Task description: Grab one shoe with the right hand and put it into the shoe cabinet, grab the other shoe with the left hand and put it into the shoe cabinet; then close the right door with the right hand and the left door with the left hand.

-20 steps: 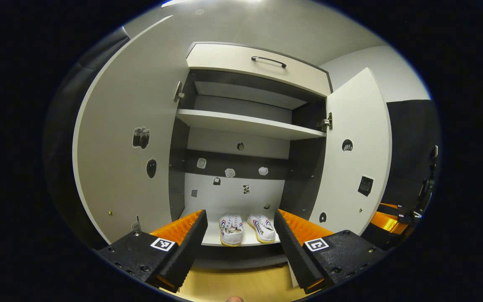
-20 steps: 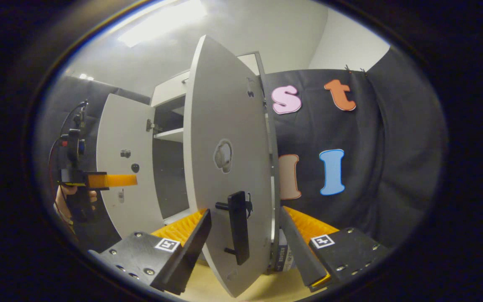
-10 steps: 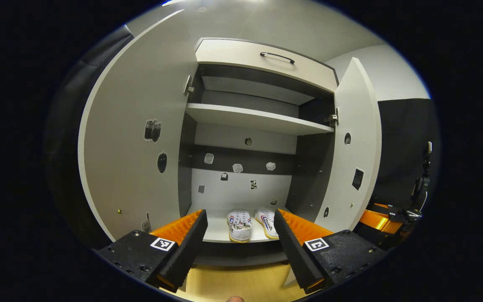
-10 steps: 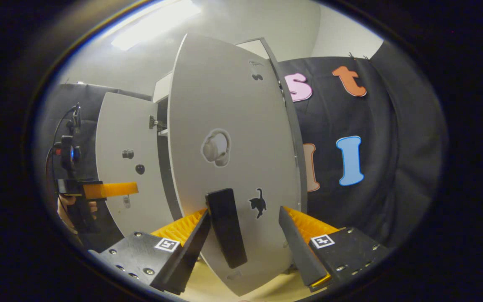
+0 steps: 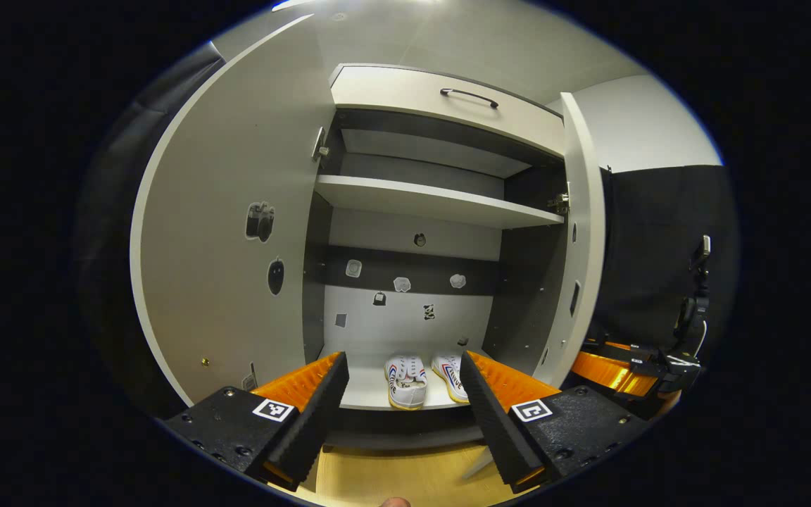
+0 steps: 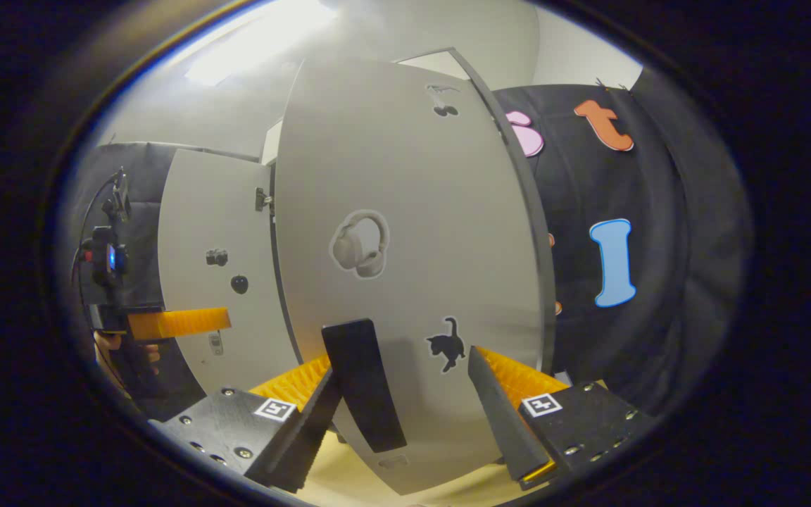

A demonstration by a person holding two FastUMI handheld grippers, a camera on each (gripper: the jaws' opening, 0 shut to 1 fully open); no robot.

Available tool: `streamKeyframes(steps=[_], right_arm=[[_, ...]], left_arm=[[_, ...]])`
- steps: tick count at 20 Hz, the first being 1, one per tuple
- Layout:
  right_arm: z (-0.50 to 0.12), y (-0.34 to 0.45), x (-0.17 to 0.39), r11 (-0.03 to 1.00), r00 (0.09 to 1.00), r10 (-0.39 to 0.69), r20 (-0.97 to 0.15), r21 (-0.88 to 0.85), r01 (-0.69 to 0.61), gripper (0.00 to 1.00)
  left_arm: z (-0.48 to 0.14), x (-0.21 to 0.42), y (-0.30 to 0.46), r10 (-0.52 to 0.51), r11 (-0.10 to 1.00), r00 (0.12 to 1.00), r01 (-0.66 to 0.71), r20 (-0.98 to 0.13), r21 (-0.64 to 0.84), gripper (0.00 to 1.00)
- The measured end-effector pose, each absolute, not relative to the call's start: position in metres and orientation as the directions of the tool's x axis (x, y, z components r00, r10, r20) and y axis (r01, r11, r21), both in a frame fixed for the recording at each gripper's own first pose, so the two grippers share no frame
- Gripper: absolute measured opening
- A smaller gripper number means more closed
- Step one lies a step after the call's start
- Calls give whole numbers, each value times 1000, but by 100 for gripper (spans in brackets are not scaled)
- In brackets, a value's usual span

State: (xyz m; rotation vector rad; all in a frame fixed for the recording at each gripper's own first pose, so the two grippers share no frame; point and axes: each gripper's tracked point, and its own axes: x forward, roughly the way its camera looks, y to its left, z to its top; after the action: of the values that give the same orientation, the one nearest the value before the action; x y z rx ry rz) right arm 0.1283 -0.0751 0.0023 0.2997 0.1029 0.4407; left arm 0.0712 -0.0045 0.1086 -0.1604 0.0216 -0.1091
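Two white shoes [image 5: 407,371] [image 5: 450,367] stand side by side on the bottom shelf of the open shoe cabinet [image 5: 434,201]. My left gripper [image 5: 403,362] hangs open in front of them, holding nothing. The left door [image 5: 222,232] stands wide open. The right door [image 5: 583,232] is seen almost edge-on, partly swung in. In the right gripper view the right door's outer face [image 6: 412,246] is close ahead. Its black handle [image 6: 362,384] lies between the fingers of my open right gripper [image 6: 403,373], beside the left finger.
A drawer with a black handle [image 5: 469,96] tops the cabinet, and an upper shelf [image 5: 434,201] is bare. My right gripper [image 5: 613,370] is low beside the right door. A hand holds my left gripper [image 6: 177,322] near the left door [image 6: 215,282]. The floor [image 5: 405,479] is wooden.
The right door has swung further toward shut, from face-on to nearly edge-on in the left gripper view. My right gripper has followed it. The left gripper has barely moved.
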Motion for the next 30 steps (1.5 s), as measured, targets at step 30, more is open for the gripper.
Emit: streamKeyframes(steps=[30], right_arm=[[-5,-4,204,929,966,242,-94,311,-202,100]], left_arm=[[150,5,13,-199,964,979,204,47,-171,93]])
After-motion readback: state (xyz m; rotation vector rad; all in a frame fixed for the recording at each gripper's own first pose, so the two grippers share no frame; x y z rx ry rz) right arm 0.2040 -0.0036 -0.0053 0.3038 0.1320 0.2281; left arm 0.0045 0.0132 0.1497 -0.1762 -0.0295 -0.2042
